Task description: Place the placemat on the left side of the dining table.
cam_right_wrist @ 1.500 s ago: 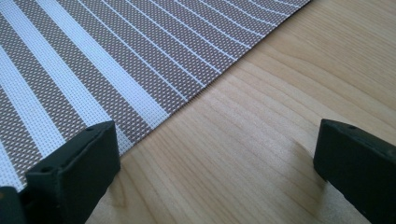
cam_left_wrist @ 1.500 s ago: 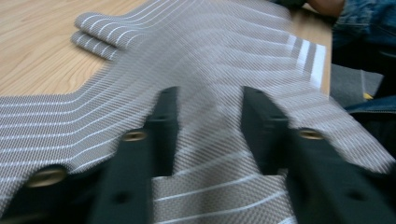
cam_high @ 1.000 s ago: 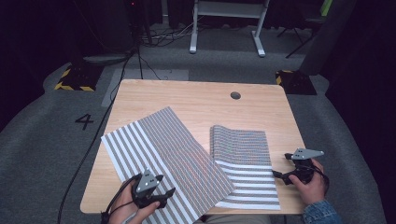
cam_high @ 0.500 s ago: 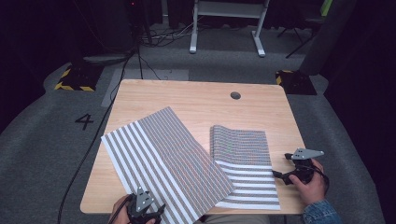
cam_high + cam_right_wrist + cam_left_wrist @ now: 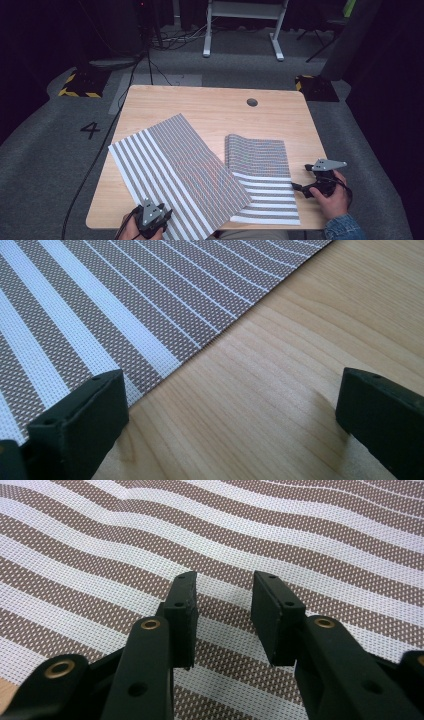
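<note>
Two brown-and-white striped placemats lie on a wooden table. The left mat sits at an angle and overlaps the right mat, whose far part is folded over. My left gripper is at the table's front edge, above the near corner of the left mat. Its jaws have just been closing and stand partly apart, with the mat showing through the gap and nothing pinched. My right gripper rests wide open on bare wood, just beside the right mat's edge.
A round cable hole sits near the table's far edge. Around the table lies grey carpet with a painted number 4. A cable runs along the floor on the left, and a white desk frame stands behind.
My left gripper has dropped toward the front edge of the table and its jaws have narrowed. The right gripper and both mats have stayed put.
</note>
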Action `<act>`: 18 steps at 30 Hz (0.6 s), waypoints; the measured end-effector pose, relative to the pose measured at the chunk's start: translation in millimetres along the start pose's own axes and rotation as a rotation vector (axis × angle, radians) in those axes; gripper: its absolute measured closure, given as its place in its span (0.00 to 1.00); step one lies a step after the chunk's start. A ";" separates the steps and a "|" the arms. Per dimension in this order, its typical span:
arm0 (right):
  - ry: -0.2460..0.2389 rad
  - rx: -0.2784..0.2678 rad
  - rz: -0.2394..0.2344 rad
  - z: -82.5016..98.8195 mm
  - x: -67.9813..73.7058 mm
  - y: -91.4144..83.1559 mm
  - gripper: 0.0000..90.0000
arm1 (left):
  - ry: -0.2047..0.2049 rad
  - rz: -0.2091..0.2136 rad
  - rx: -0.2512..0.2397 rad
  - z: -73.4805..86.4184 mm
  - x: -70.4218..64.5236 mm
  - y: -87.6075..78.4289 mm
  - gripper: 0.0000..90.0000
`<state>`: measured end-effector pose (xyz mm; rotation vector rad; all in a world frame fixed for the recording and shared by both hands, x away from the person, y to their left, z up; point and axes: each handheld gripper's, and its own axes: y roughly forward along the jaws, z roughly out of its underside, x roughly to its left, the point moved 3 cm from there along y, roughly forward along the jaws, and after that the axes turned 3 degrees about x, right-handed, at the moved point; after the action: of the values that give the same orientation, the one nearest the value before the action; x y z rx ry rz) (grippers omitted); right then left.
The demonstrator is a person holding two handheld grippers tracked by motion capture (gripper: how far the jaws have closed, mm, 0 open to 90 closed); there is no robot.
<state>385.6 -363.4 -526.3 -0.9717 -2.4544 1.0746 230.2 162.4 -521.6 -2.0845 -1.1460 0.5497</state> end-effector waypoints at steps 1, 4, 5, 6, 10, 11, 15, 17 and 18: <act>0.001 -0.001 0.000 0.0 0.1 0.0 0.01 | 0.001 -0.002 -0.002 0.0 -0.2 0.2 0.72; 0.000 0.000 0.000 0.0 0.0 0.0 0.01 | -0.002 0.000 -0.002 -0.4 0.2 0.8 0.73; 0.001 0.000 0.000 0.0 0.1 0.0 0.01 | 0.001 0.001 -0.001 -0.6 0.2 0.9 0.73; 0.004 -0.002 0.001 -0.1 0.3 0.2 0.01 | 0.007 0.001 0.000 -0.8 0.1 0.8 0.72; 0.002 -0.001 0.000 -0.1 0.1 0.1 0.01 | -0.024 -0.030 0.012 1.0 0.9 -0.4 0.53; 0.002 -0.001 -0.001 -0.1 0.1 0.0 0.01 | -0.049 -0.024 0.040 1.5 -0.1 -2.4 0.39; 0.001 -0.001 -0.001 -0.1 0.0 0.1 0.01 | -0.054 -0.035 0.122 3.0 -9.4 -8.7 0.29; 0.002 -0.001 -0.001 -0.1 0.1 0.1 0.01 | -0.050 -0.047 0.118 2.9 -12.2 -7.5 0.26; 0.001 0.000 -0.001 0.0 0.1 0.0 0.01 | -0.055 -0.044 0.114 2.7 -12.9 -6.8 0.26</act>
<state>385.6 -363.3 -526.3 -0.9715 -2.4540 1.0731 217.9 155.0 -518.0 -1.9537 -1.1613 0.6393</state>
